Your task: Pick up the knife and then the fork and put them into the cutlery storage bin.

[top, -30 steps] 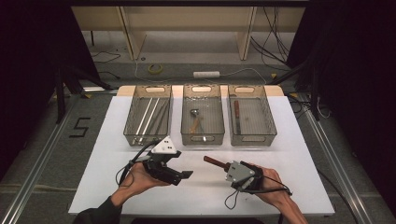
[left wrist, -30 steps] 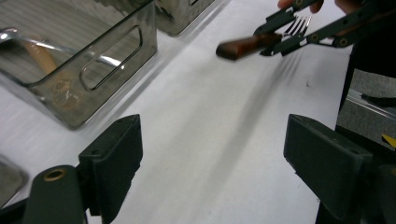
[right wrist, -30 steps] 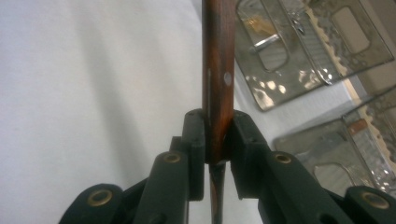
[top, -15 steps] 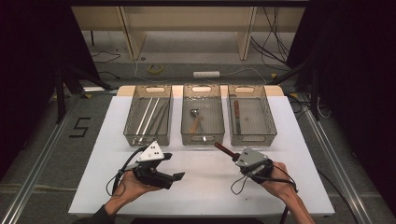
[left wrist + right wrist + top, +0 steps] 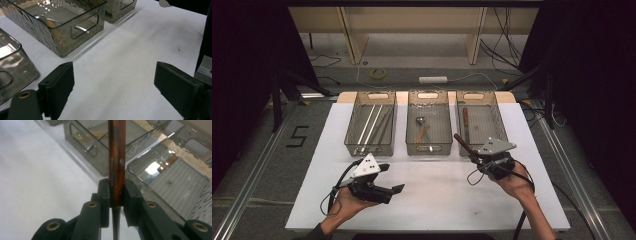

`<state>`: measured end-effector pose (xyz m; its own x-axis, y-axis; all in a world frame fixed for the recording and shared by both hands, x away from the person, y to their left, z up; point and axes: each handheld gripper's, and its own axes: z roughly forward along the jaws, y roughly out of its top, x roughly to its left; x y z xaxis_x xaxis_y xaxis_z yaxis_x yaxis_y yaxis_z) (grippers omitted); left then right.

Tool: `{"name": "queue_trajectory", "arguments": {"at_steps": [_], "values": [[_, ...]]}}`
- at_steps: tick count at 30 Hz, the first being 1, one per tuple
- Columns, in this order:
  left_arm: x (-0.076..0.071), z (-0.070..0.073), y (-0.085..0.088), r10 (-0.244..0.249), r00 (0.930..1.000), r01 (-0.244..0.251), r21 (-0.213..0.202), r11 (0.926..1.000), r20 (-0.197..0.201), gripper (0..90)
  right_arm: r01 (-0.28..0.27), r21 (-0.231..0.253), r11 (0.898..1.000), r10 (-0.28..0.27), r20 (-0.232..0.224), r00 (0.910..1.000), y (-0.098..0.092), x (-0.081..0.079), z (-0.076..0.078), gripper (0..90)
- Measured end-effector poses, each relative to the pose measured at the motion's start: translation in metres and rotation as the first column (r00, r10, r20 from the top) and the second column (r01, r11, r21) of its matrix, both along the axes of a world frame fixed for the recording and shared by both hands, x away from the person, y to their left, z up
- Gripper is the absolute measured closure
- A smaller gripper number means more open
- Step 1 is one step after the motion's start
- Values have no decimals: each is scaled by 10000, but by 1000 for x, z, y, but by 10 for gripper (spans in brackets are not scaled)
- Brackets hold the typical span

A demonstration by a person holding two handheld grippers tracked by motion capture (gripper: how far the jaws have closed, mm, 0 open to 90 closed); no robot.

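Right gripper (image 5: 473, 156) is clamped on a wooden-handled knife (image 5: 463, 145), jaws pinching the handle near where the blade starts, so the riveted brown handle sticks out forward past the jaws (image 5: 116, 157) and the thin blade runs back under the gripper body. Held this way probably to drop it handle-first into the right bin (image 5: 497, 110), which sits at about 12 o'clock from the gripper and already has a similar wooden-handled knife (image 5: 465, 119) lying in it; looks like sorting cutlery by type. Right hand (image 5: 512, 182) comes in from 5 o'clock, gripper tilted up and pointing toward 11 o'clock, knife off the table. Left gripper (image 5: 392, 180) has jaws spread wide with nothing between them, held low over the white table (image 5: 437, 200), pointing toward 3 o'clock. Middle bin (image 5: 428, 148) holds a spoon-like utensil (image 5: 420, 121); left bin (image 5: 354, 130) holds long thin light sticks, chopsticks I guess (image 5: 371, 125)
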<state>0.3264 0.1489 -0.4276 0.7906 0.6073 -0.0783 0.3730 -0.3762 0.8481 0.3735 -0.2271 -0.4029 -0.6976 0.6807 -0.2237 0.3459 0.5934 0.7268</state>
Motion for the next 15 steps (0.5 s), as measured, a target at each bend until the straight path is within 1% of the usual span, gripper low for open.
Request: {"name": "queue_trajectory", "arguments": {"at_steps": [4, 8, 9, 12, 15], "values": [[-2, -1, 1, 76, 9998, -76, -29, 10000, 181, 158, 443, 437, 9981, -432, -277, 9987, -6, 9, 5, 779], [-3, 0, 4, 177, 9994, -170, -244, 9996, 283, 157, 681, 883, 9938, -653, -350, 9973, -11, 20, 11, 778], [-3, 0, 5, 251, 9992, -242, -318, 9992, 298, 157, 831, 992, 9916, -789, -459, 9958, -13, 23, 13, 778], [-2, 0, 8, 357, 9989, -344, -396, 9986, 312, 157, 1203, 1210, 9853, -1141, -571, 9918, -17, 33, 19, 779], [-2, 0, 10, 437, 9986, -423, -421, 9982, 314, 157, 1429, 1311, 9810, -1347, -695, 9884, -20, 43, 25, 778]]}}
